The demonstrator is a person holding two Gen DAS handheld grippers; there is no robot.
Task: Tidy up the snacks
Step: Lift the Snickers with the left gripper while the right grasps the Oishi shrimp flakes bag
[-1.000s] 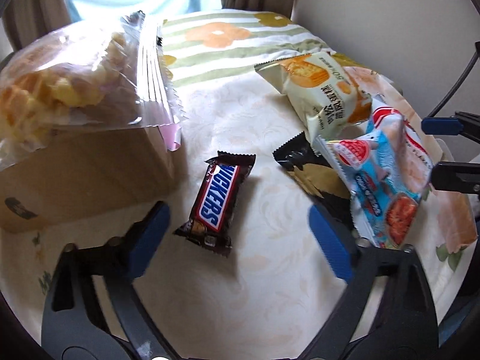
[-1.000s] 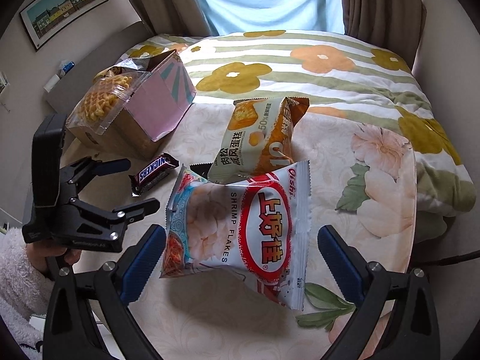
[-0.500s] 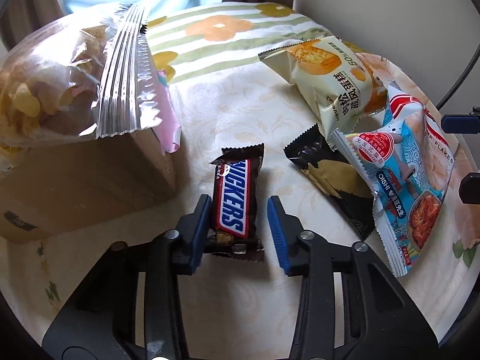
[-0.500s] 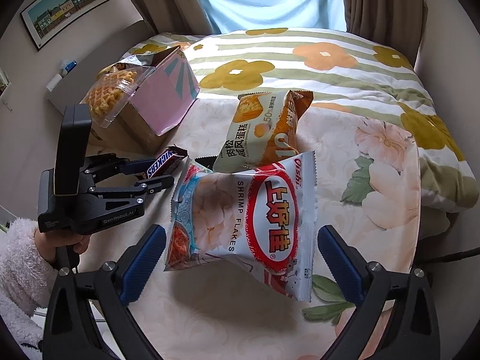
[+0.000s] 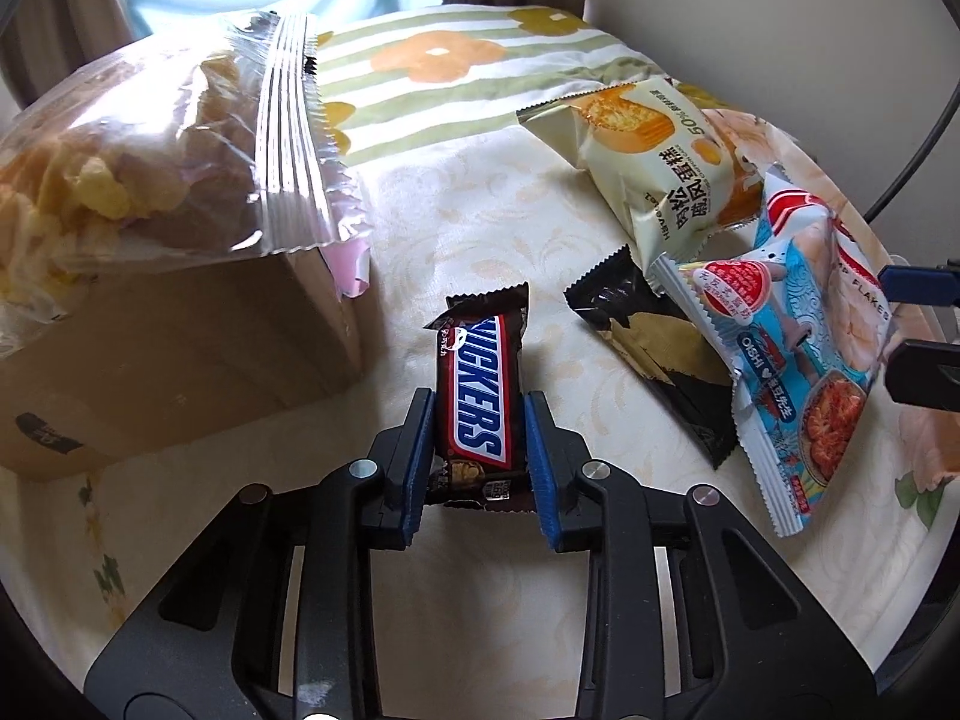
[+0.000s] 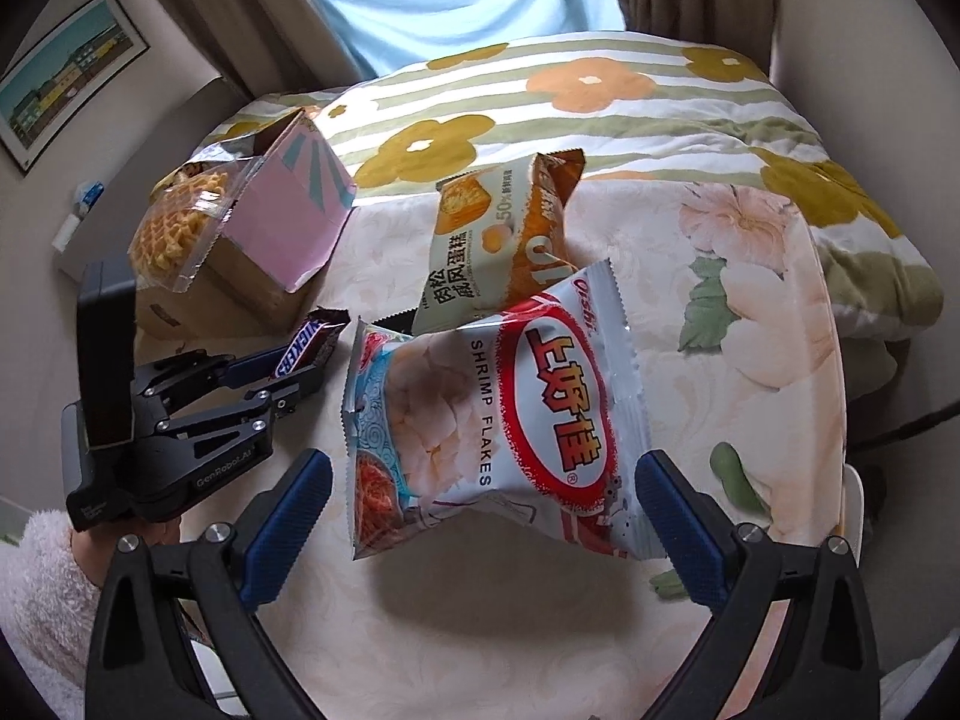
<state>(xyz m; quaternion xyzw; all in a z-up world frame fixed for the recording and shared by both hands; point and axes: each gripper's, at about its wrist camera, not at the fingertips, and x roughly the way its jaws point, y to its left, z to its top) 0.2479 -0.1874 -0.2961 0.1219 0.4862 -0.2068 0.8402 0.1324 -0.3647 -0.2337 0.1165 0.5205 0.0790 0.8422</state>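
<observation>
Now clamped: left gripper point(image 5: 480, 456) with both blue pads pressed against the long sides of the Snickers bar point(image 5: 480, 396), near its lower end, upper end sticking out forward over the cream tablecloth point(image 5: 480, 228). Whether lifted clear of the cloth or touching it, cannot tell. Just left of the bar, a brown cardboard box point(image 5: 180, 360) with a pink flap, topped by a clear bag of waffle snacks point(image 5: 138, 162) that overhangs its edge. To the right, a black packet point(image 5: 648, 354) lying flat, partly covered by the shrimp flakes bag point(image 5: 798, 354), and beyond those a cream-and-orange cake packet point(image 5: 660, 180). Right gripper point(image 6: 480, 528) spread wide, blue pads standing either side of the shrimp flakes bag point(image 6: 498, 420) without touching it, nothing held. From that side, left gripper point(image 6: 288, 375) seen low at the left with the Snickers bar point(image 6: 306, 345) pinched between its tips, close beside the box point(image 6: 264, 252) and just off the corner of the shrimp flakes bag. Behind everything, a flowered striped quilt point(image 6: 600, 96).
</observation>
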